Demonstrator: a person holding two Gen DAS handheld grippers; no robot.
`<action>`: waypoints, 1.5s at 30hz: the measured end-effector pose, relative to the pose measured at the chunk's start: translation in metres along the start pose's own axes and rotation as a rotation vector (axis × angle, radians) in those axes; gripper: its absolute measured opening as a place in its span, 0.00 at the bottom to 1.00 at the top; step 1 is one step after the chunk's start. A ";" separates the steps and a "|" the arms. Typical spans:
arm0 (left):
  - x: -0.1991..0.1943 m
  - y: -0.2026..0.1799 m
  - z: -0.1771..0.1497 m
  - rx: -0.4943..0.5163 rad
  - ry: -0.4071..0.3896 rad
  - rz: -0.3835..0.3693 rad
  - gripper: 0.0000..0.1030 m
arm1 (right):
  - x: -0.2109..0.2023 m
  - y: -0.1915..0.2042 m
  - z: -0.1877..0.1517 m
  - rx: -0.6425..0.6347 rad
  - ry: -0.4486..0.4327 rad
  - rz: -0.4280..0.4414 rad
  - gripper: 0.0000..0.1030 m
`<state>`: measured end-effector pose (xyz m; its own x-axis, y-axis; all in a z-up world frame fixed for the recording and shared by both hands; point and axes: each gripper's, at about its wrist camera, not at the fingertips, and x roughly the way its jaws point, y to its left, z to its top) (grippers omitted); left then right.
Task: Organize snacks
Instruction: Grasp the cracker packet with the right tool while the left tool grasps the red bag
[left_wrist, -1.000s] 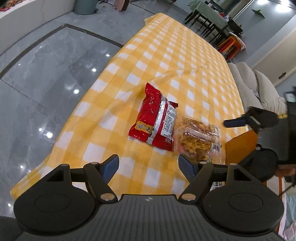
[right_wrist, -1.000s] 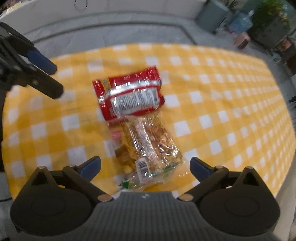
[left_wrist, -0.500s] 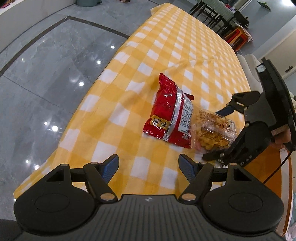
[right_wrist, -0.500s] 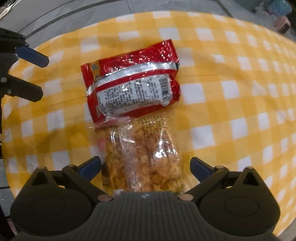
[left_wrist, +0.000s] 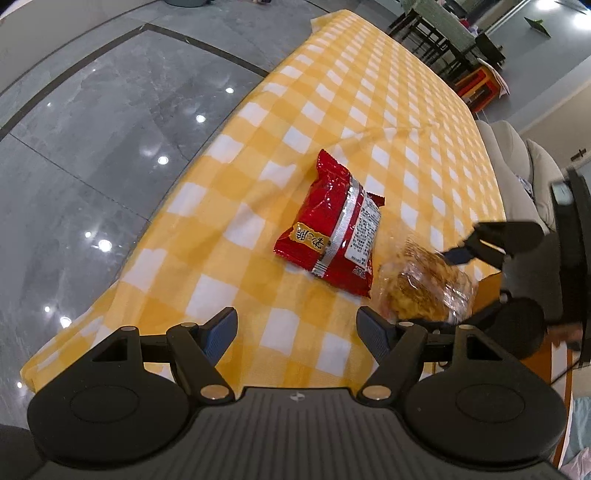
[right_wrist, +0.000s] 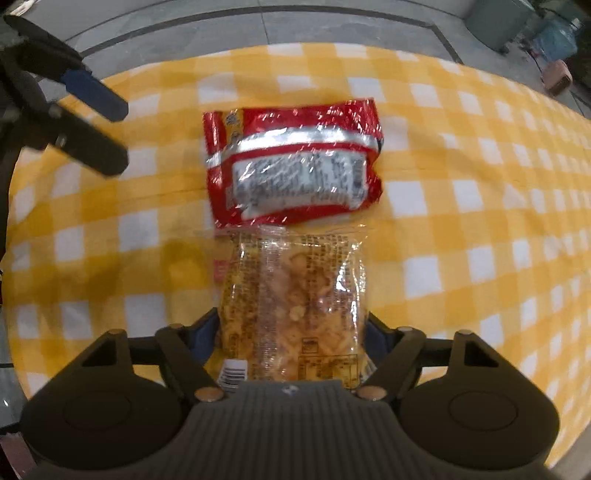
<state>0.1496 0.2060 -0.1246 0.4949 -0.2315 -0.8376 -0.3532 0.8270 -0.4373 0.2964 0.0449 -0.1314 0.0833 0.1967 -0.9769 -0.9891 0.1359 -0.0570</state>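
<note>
A red snack packet (left_wrist: 332, 229) lies on the yellow checked tablecloth (left_wrist: 369, 110); it also shows in the right wrist view (right_wrist: 295, 162). A clear bag of golden snacks (right_wrist: 291, 306) sits just behind it, lifted slightly, and shows at the right of the left wrist view (left_wrist: 424, 284). My right gripper (right_wrist: 291, 332) is shut on the clear bag, one finger on each side. My left gripper (left_wrist: 295, 325) is open and empty, hovering over the cloth near the table's corner, short of the red packet.
The table's edge drops to a grey polished floor (left_wrist: 92, 129) on the left. Dark chairs and a table (left_wrist: 443, 44) stand far behind. A pale sofa (left_wrist: 517, 166) lies beyond the right edge. Bins (right_wrist: 517, 22) stand past the far side.
My right gripper moved forward over the clear bag and closed on it, lifting it a little. My left gripper stayed open and shifted slightly.
</note>
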 end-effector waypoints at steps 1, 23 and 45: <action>-0.001 0.001 0.000 -0.002 -0.003 0.000 0.84 | -0.001 0.004 -0.001 0.013 -0.005 -0.026 0.72; -0.025 -0.010 -0.014 0.088 -0.083 0.070 0.84 | -0.075 0.067 -0.061 1.019 -0.352 -0.122 0.71; 0.025 -0.073 0.010 0.396 -0.084 0.178 0.85 | -0.016 0.060 -0.084 1.207 -0.360 -0.073 0.73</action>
<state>0.1956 0.1446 -0.1104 0.5225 -0.0385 -0.8518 -0.1152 0.9866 -0.1152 0.2260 -0.0317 -0.1364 0.3495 0.3781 -0.8572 -0.2556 0.9187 0.3010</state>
